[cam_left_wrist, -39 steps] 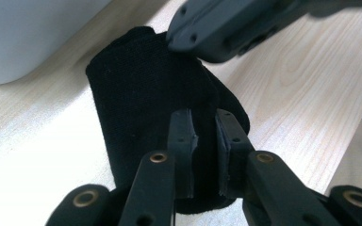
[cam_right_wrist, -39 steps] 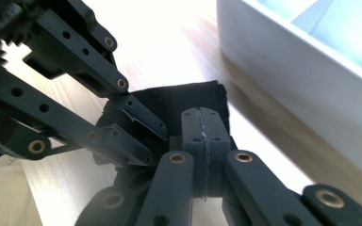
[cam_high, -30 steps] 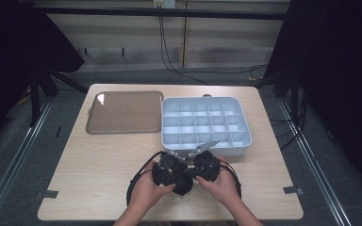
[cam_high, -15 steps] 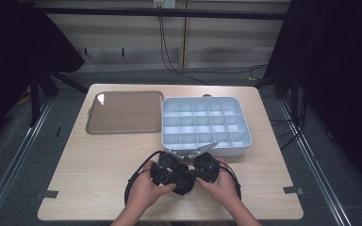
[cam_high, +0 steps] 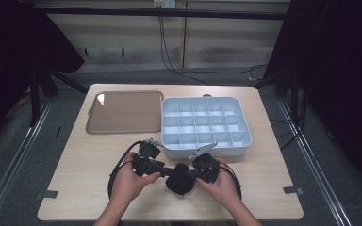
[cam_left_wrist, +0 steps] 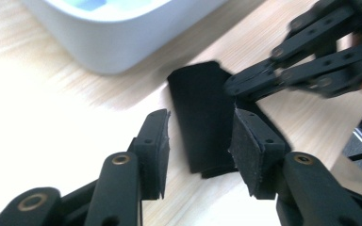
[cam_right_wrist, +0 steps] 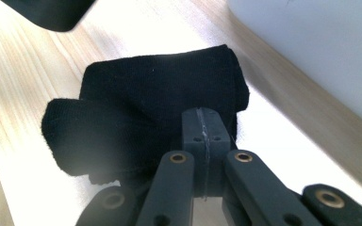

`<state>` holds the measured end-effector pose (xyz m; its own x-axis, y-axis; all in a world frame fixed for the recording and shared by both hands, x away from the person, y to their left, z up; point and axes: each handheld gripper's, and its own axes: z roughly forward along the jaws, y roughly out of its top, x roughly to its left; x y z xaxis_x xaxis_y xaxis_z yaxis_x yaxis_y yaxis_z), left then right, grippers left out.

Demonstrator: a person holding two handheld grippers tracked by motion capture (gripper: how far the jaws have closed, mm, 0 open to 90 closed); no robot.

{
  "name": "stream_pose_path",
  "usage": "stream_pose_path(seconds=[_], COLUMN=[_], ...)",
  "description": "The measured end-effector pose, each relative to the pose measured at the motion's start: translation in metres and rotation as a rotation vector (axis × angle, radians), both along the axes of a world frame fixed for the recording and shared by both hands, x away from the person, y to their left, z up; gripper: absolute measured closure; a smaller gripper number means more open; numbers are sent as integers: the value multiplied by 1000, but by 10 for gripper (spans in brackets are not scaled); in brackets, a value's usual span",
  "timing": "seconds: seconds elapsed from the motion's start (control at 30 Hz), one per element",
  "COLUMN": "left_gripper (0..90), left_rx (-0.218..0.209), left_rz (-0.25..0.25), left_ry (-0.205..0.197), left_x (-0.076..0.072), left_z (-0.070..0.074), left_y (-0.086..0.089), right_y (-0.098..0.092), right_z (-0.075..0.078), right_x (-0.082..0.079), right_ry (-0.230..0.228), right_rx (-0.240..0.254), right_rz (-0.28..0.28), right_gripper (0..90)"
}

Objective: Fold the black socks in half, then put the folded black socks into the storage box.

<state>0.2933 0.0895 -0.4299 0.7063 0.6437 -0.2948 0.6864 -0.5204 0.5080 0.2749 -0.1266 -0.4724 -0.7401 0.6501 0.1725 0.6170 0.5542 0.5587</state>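
Left claw point(cam_high: 162, 168) has just been opening (off the sock point(cam_high: 179, 179)).

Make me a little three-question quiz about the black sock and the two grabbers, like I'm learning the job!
1. True or false: the right gripper is shut on the black sock.
2. What stands just beyond the sock on the table? A) a divided white bin B) a red bucket C) a stack of books
3. Are the pads of the left gripper pressing on the sock?

Key
1. True: its jaws meet on the sock's edge.
2. A: the divided white bin, with a brown tray to its left in the high view.
3. No: its jaws have just been opening, and the sock lies between them, unpinched.
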Motion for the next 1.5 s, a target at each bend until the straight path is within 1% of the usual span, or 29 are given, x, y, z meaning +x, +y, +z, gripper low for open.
stream_pose_path(seconds=[0.07,0.1,0.2,0.3,0.37,0.47,0.5,0.53,0.57,0.6,0.63,0.67,0.7,0.8,0.83,0.9,0.97,1.03,1.07,1.1,1.13,1.23,1.3,1.37,1.4,1.43,1.47,1.5], left_gripper=[550,544,522,525,543,614,664,686,732,753,780,799,803,809,821,820,823,832,840,842,843,860,861,854,848,848,848,849], left_rx=[15,23,31,48,61,63,67,72,70,69,70,62,70,69,63,71,72,61,67,72,90,86,84,92,86,81,92,96], left_rz=[15,6,23,18,19,16,12,7,6,11,1,3,-4,-7,-6,-20,-31,-24,-40,-42,-53,-40,-40,-44,-50,-51,-69,-72], left_ry=[12,15,28,36,30,25,25,16,7,-7,-13,-18,-26,-43,-40,-51,-50,-48,-43,-41,-36,-26,-24,-18,-18,-17,-23,-19], left_x=[1,2,4,6,6,6,6,6,5,5,6,5,6,7,7,8,9,8,9,8,8,9,9,9,8,5,2,-1], left_z=[-7,-9,-17,-21,-23,-23,-23,-22,-21,-20,-19,-18,-18,-19,-20,-21,-23,-24,-25,-26,-28,-33,-32,-28,-25,-22,-18,-17], left_y=[-1,-1,-4,-5,-7,-8,-9,-10,-11,-12,-12,-14,-16,-22,-24,-27,-31,-36,-38,-40,-42,-44,-44,-42,-40,-39,-39,-40], right_y=[0,0,0,0,0,0,0,0,0,0,0,0,0,0,0,1,1,1,1,1,1,1,1,1,1,2,1,1], right_z=[0,0,0,0,-1,-1,-1,-1,-1,-1,-1,-1,-1,-1,-1,-1,-1,-1,-1,-1,-1,-1,-1,-1,-1,-1,-1,-1], right_x=[0,0,0,-2,-2,-3,-3,-3,-4,-4,-4,-4,-4,-4,-3,-4,-4,-4,-4,-4,-4,-4,-4,-4,-4,-4,-3,-4], right_ry=[-1,1,0,-1,-4,-5,-4,-9,-8,-8,-8,-9,-8,-8,-10,-10,-8,-9,-9,-10,-9,-7,-6,-7,-10,-8,-11,-9], right_rx=[0,4,1,5,10,12,14,16,16,17,18,19,20,18,16,12,6,8,7,8,8,7,8,7,7,6,7,10], right_rz=[0,-1,1,4,7,6,7,10,8,8,8,7,7,9,13,13,12,9,10,12,12,9,8,11,14,13,15,11], right_gripper=[900,900,900,900,900,900,900,900,900,900,900,900,900,900,900,900,900,900,900,900,900,900,900,900,900,900,900,900])
